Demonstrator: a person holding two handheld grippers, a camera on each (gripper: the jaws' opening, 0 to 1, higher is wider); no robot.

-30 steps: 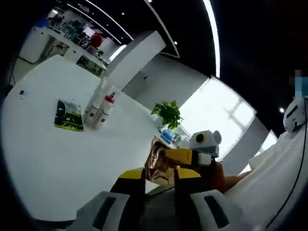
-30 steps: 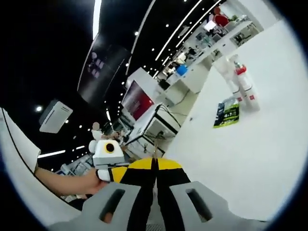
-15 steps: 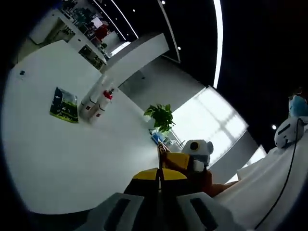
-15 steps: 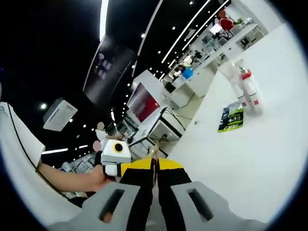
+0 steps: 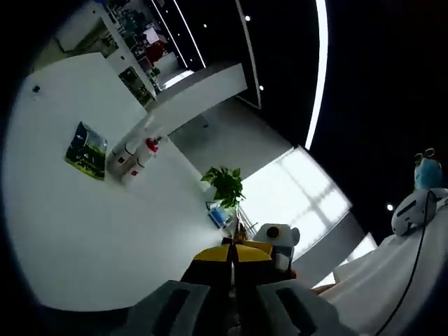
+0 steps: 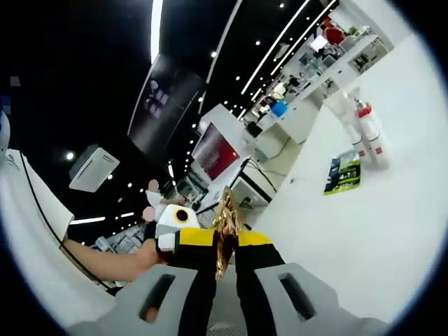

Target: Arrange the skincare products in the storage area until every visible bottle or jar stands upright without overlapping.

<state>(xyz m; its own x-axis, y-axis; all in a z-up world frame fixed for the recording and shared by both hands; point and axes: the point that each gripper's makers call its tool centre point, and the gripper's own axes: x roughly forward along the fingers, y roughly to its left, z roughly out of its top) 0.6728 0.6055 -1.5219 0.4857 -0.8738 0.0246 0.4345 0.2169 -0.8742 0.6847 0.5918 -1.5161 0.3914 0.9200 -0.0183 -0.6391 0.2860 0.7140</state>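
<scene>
Left tongs (image 5: 233, 253): jaws pressed together, yellow tips meeting, nothing visible between them; they hang off the near edge of the white surface (image 5: 91, 231). Right tongs (image 6: 222, 241): jaws clamped on a crinkled gold foil packet (image 6: 225, 222), which sticks up between the yellow tips. In the right gripper view the left tongs sit just beside the right tongs, held by a hand (image 6: 150, 255); in the left gripper view the right tongs appear just past the left tips, with the tip of the foil packet between. Farther out on the surface, well apart from both tongs: a green sachet (image 5: 87, 150) lying flat, and just beyond it two white bottles (image 5: 126, 155) side by side, one with a red cap (image 5: 150, 145). In both views they seem upright, but they are too small to be sure. Same group in the right gripper view: sachet (image 6: 341, 175), bottles (image 6: 364, 136) near the far edge. Beyond the surface: a potted plant (image 5: 224, 186), a bright window, shelving, ceiling light strips.
</scene>
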